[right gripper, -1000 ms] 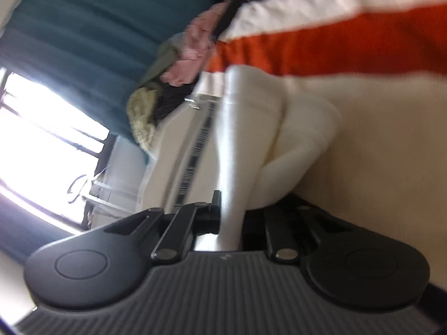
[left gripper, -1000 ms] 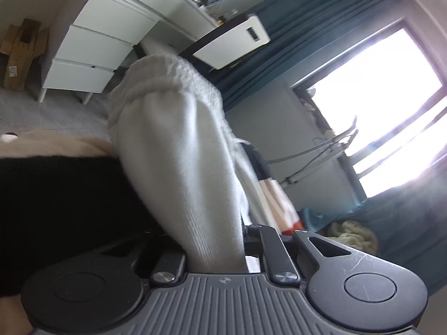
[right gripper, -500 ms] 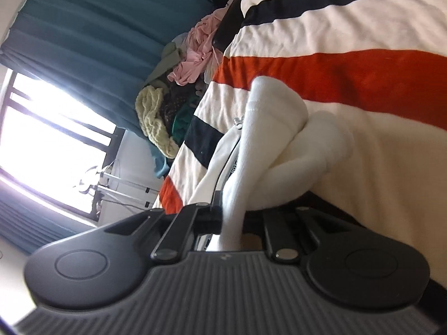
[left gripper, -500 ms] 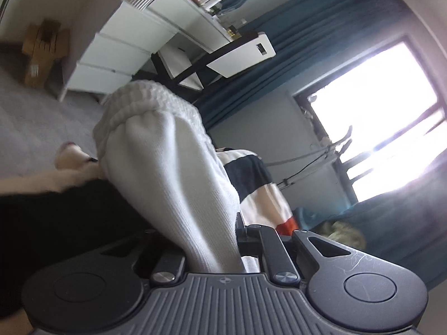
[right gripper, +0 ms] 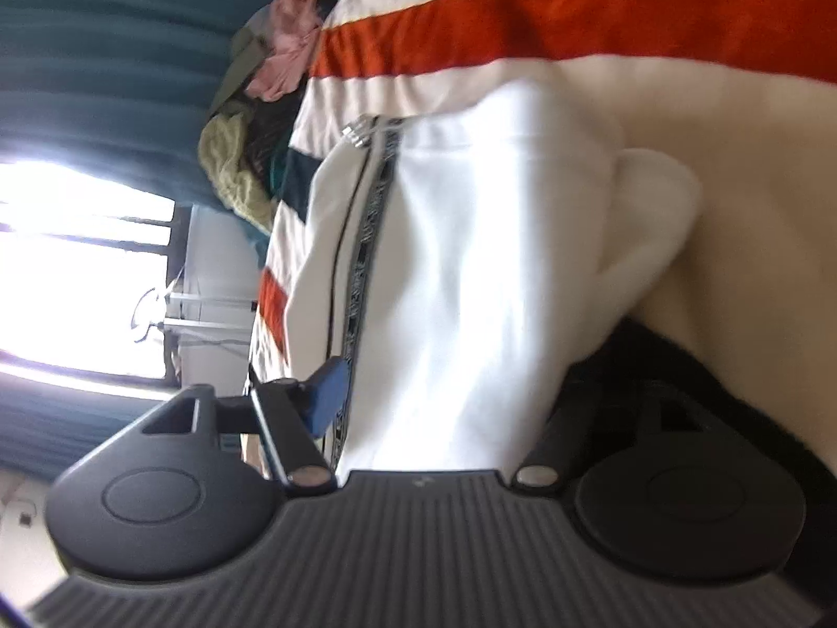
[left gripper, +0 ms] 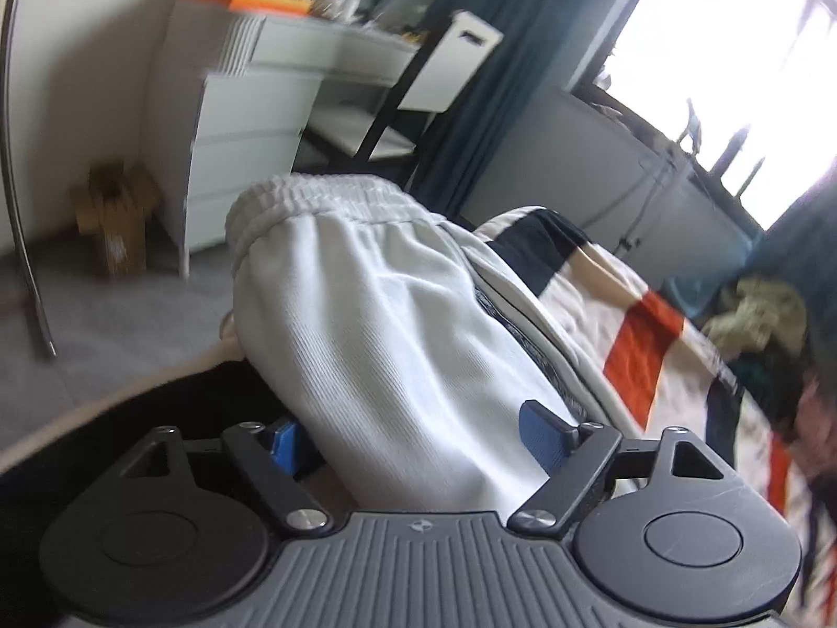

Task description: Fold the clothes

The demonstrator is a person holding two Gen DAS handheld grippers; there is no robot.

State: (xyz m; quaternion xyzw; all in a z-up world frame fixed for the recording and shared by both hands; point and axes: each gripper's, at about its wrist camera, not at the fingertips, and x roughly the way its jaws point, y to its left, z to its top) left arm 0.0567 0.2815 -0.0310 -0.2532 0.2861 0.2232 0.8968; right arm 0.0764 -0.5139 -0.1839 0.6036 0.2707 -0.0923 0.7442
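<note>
1. White pants (left gripper: 397,324) lie on a striped blanket (left gripper: 643,345) with red, dark and cream bands.
2. In the left view the stretchy waistband (left gripper: 314,199) sits at 11 o'clock, and the cloth runs down to 6 o'clock.
3. The left gripper (left gripper: 418,439) has its blue pads (left gripper: 541,432) spread wide, with the pants between them.
4. The right gripper (right gripper: 434,397) is spread wide too. The pants fill the gap.
5. A pile of clothes (right gripper: 251,104) lies at 10 o'clock in the right view.

White trousers (left gripper: 397,345) with black-patterned side tape. Cream blanket (right gripper: 575,15) striped orange-red and navy. Teal curtains (left gripper: 491,78), blue pads (left gripper: 541,432).
</note>
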